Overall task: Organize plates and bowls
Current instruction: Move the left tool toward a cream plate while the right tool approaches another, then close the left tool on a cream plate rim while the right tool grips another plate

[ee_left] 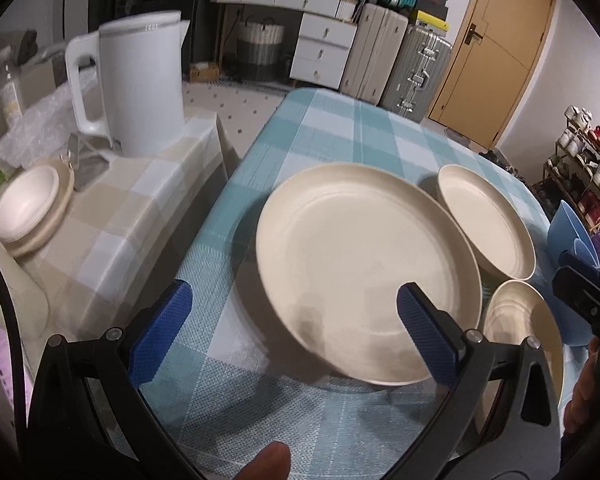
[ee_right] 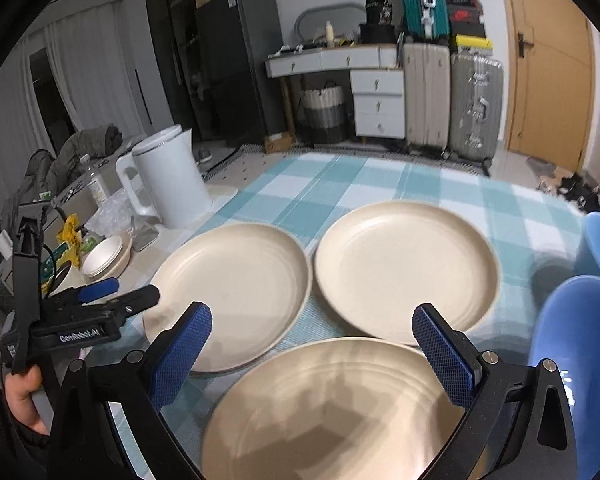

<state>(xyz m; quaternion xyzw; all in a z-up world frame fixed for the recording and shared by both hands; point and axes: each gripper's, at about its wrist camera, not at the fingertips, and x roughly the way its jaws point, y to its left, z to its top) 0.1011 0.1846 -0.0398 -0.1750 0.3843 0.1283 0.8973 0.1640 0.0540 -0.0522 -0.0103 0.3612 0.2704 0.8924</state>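
left gripper point(ee_left: 292, 316) hanging with fingers spread wide, empty, its right finger over the left plate point(ee_left: 364, 268) | right gripper point(ee_right: 312, 344) gaping apart, empty, above the near plate point(ee_right: 332, 412) | three cream plates sitting close together on the checked tablecloth point(ee_right: 380, 176), far plate point(ee_right: 408, 268) behind | blue bowls point(ee_right: 572, 360) lying at right | kettle point(ee_right: 168, 176) standing far left

Your right tongs point(ee_right: 312, 344) stand spread wide above the nearest cream plate point(ee_right: 332, 412), holding nothing. Two more cream plates sit beyond on the checked tabletop point(ee_right: 380, 180): the left plate point(ee_right: 236, 292) and the far plate point(ee_right: 408, 268), rims nearly touching. Blue bowls point(ee_right: 576, 344) stand at the right edge. Your left tongs point(ee_right: 100, 296) hover beside the left plate.
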